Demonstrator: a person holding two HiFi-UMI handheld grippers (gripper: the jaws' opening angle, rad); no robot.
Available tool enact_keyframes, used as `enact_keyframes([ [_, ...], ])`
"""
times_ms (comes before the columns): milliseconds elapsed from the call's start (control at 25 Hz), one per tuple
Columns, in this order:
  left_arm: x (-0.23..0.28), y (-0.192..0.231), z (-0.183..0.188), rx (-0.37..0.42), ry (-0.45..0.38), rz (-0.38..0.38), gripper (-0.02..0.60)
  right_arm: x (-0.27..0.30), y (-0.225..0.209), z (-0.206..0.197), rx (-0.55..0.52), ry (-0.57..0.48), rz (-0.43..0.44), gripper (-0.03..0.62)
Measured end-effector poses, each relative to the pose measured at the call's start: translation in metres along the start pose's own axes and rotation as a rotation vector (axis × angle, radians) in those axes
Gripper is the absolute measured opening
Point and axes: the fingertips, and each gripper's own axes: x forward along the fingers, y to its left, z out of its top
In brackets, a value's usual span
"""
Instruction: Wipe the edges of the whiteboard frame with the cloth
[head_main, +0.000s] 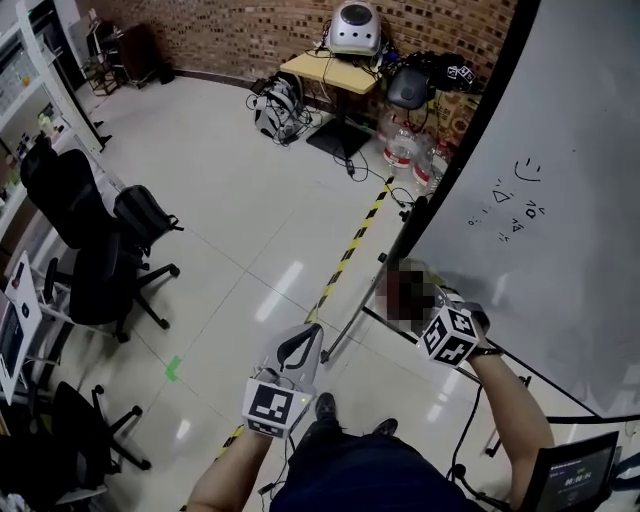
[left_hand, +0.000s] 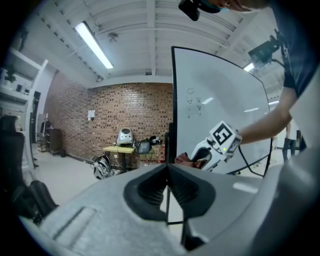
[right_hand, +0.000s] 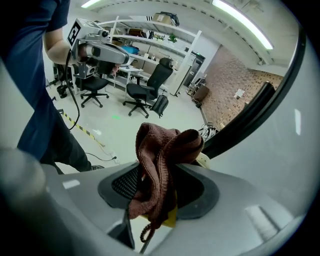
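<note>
Right gripper view is showing the cloth (right_hand: 165, 160), a brown knitted rag, bunching up between the jaws of the right gripper (right_hand: 167, 175), which are pressing on it from both sides and holding it, with a loose end hanging down on the near side and a bit of yellow showing beneath it. Just behind the cloth the black whiteboard frame (right_hand: 240, 117) is running up and to the right; whether the cloth is touching it I cannot tell from any view. In the head view the right gripper is sitting low at the frame's left edge, its marker cube (head_main: 450, 335) facing up, and the person's right forearm (head_main: 510, 410) is reaching to it from the near right. The white writing surface (head_main: 570, 180) is spreading to the right of the frame, carrying a few small marker doodles (head_main: 515, 205). The left gripper (left_hand: 167, 167) is hovering to the left of the right one, apart from the board, its jaws resting together with nothing between them. A yellow and black floor tape (head_main: 350, 250) is running from near the left gripper toward the far end of the frame. Far off, a small table (head_main: 325, 70) is standing before a brick wall (head_main: 280, 30), with a backpack (head_main: 280, 110) lying on the floor to its left and water bottles (head_main: 402, 148) standing to its right. Black office chairs (head_main: 85, 240) are standing at the left
</note>
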Motion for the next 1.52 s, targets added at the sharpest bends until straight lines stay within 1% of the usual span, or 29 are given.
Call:
enact_keyframes([
  [80, 0.003, 0.001, -0.004, -0.021, 0.008, -0.005, 0.003, 0.005, -0.001, 0.001, 0.018, 0.010, -0.007, 0.189],
  [120, 0.003, 0.002, -0.005, -0.029, 0.010, -0.008, 0.003, 0.006, -0.002, 0.003, 0.049, 0.005, -0.009, 0.184],
  [240, 0.004, 0.006, -0.007, -0.036, 0.005, -0.014, 0.003, 0.006, -0.011, 0.007, 0.205, -0.055, -0.001, 0.163],
  [320, 0.002, 0.009, -0.008, -0.039, 0.003, -0.013, 0.003, 0.005, -0.014, 0.008, 0.287, -0.097, 0.004, 0.164],
  [400, 0.001, 0.011, -0.011, -0.043, 0.005, -0.009, 0.003, 0.003, -0.014, 0.007, 0.352, -0.132, 0.009, 0.091],
  [440, 0.001, 0.012, -0.012, -0.045, 0.006, -0.007, 0.003, 0.002, -0.014, 0.007, 0.376, -0.143, 0.011, 0.083],
  [600, 0.003, 0.016, -0.013, -0.059, 0.007, -0.005, 0.003, -0.008, -0.020, 0.010, 0.453, -0.194, 0.019, 0.071],
  [720, 0.008, 0.015, -0.007, -0.057, -0.003, -0.010, 0.003, -0.024, -0.028, 0.019, 0.533, -0.280, 0.031, 0.067],
  [800, 0.012, 0.012, 0.001, -0.056, -0.022, -0.021, 0.003, -0.037, -0.033, 0.028, 0.567, -0.343, 0.034, 0.066],
  [920, 0.020, 0.003, 0.023, -0.045, -0.084, -0.064, 0.005, -0.060, -0.043, 0.047, 0.572, -0.434, 0.022, 0.066],
  [1040, 0.032, -0.008, 0.051, -0.004, -0.136, -0.110, 0.005, -0.084, -0.059, 0.067, 0.579, -0.524, 0.009, 0.066],
  [1120, 0.037, -0.018, 0.068, 0.033, -0.152, -0.148, 0.028, -0.101, -0.066, 0.082, 0.574, -0.580, -0.005, 0.066],
  [1200, 0.044, -0.024, 0.090, 0.080, -0.178, -0.178, 0.035, -0.119, -0.082, 0.097, 0.548, -0.639, -0.041, 0.066],
  [1280, 0.054, -0.027, 0.115, 0.117, -0.221, -0.193, 0.037, -0.138, -0.102, 0.112, 0.513, -0.683, -0.087, 0.064],
  [1400, 0.057, -0.031, 0.142, 0.163, -0.244, -0.199, 0.048, -0.163, -0.112, 0.133, 0.453, -0.696, -0.103, 0.062],
  [1520, 0.071, -0.028, 0.172, 0.212, -0.247, -0.191, 0.054, -0.181, -0.127, 0.156, 0.354, -0.667, -0.113, 0.057],
])
